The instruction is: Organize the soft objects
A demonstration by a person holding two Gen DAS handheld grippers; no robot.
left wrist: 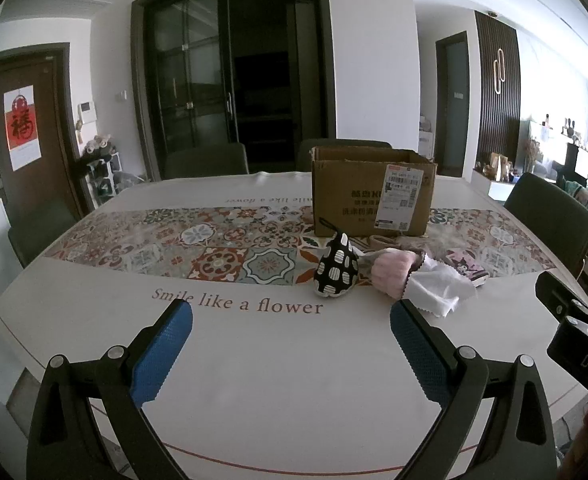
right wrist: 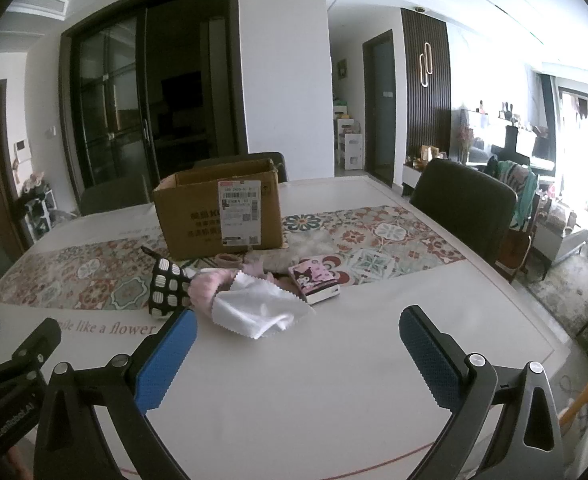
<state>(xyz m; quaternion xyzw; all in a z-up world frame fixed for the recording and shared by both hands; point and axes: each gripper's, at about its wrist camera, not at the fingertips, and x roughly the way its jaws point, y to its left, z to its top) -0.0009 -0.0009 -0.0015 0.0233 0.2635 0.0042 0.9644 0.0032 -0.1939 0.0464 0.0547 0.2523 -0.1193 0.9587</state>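
Note:
An open cardboard box (left wrist: 372, 192) (right wrist: 218, 210) stands on the patterned runner. In front of it lies a heap of soft things: a black-and-white patterned pouch (left wrist: 336, 270) (right wrist: 168, 288), a pink fuzzy item (left wrist: 392, 274) (right wrist: 210, 286), a white cloth (left wrist: 440, 290) (right wrist: 260, 312) and a pink cartoon-print pack (left wrist: 468, 266) (right wrist: 314, 280). My left gripper (left wrist: 290, 344) is open above the table, short of the heap. My right gripper (right wrist: 296, 350) is open too, just short of the white cloth. Neither holds anything.
The white table (left wrist: 294, 380) (right wrist: 334, 360) carries a tiled floral runner (left wrist: 214, 248) and printed lettering. Dark chairs (right wrist: 462, 204) (left wrist: 550, 216) stand around it. The right gripper's body (left wrist: 574, 332) shows at the right edge of the left wrist view.

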